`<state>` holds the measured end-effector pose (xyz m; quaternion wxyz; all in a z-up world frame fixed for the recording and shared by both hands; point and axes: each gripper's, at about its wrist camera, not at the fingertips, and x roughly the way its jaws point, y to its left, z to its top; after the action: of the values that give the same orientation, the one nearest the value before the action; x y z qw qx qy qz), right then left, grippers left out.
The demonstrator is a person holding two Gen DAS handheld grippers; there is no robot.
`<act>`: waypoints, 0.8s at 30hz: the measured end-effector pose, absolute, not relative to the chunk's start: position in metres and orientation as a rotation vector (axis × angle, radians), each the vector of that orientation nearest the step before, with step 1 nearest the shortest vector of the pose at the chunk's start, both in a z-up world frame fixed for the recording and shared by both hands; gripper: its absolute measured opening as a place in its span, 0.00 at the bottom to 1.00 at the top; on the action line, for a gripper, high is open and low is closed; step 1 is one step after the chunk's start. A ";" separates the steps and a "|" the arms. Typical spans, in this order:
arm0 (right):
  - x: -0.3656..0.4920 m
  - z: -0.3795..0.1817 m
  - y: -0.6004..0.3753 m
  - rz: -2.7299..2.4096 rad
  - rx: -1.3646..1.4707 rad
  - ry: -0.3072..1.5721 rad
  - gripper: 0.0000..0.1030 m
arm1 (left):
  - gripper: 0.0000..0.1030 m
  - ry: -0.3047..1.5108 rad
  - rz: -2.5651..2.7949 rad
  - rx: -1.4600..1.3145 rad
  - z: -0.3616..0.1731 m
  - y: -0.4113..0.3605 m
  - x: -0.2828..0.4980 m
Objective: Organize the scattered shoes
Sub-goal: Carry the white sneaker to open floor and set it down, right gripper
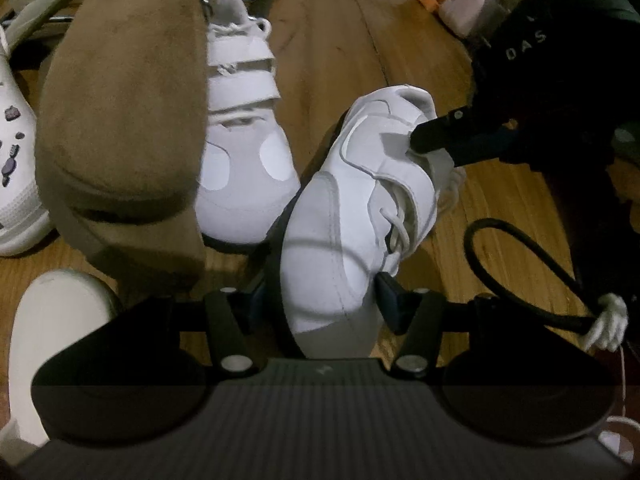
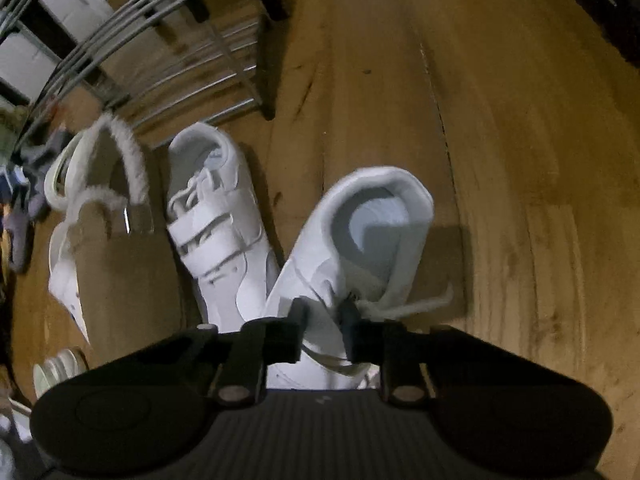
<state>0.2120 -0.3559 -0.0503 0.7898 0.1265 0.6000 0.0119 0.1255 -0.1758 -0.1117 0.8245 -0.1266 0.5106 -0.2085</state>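
Left view, shoes: two white sneakers, one brown slipper [image 1: 120,120], a white clog [image 1: 12,168] at the left edge, one more white toe [image 1: 52,332] at lower left.
Left view, held sneaker [image 1: 344,216]: tilted on its side, toe between the left gripper [image 1: 320,300] fingers; both pads look to press its toe, so it is gripped there.
Left view, right gripper [image 1: 424,142]: black fingers come in from the right and pinch the sneaker's upper near the collar.
Left view, second sneaker [image 1: 244,148]: flat on the floor with two straps, just beside the slipper and close to the held one.
Left view only: a black cable loop [image 1: 520,264] at right; clutter at the top right edge.
Right view, shoes: the same two sneakers and the slipper with its fleece rim, plus pale shoes at the far left edge.
Right view, right gripper [image 2: 324,312]: jaws nearly closed, clamped on the held sneaker's tongue and laces.
Right view only: a metal rack [image 2: 168,52] at upper left, its tiers bare where visible.
Room: open wood floor [image 2: 500,160] right of the held sneaker; crowded to its left.
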 end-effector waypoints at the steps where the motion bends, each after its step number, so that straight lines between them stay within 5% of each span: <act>1: 0.206 -0.049 -0.360 0.015 0.284 1.294 0.17 | 0.52 1.095 -0.459 -0.258 -0.109 -0.178 0.124; 7: 0.155 -0.037 -0.399 -0.076 0.453 1.320 0.16 | 0.53 1.146 -0.644 -0.072 -0.083 -0.192 0.098; 10: 0.104 -0.040 -0.432 -0.189 0.696 1.353 0.16 | 0.63 1.221 -0.728 0.089 -0.092 -0.199 0.090; 12: 0.089 -0.048 -0.444 -0.222 0.733 1.353 0.26 | 0.75 1.268 -0.679 0.122 -0.107 -0.196 0.094; 14: 0.077 -0.056 -0.459 -0.235 0.706 1.340 0.52 | 0.78 1.342 -0.563 0.081 -0.120 -0.187 0.106; 24: 0.077 -0.051 -0.493 -0.135 0.493 1.327 0.54 | 0.84 1.239 -0.462 -0.030 -0.076 -0.179 0.135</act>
<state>0.0769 -0.4927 -0.0508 0.7576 0.2261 0.6091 -0.0621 0.1347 -0.1795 -0.0761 0.7892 -0.0141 0.5753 -0.2144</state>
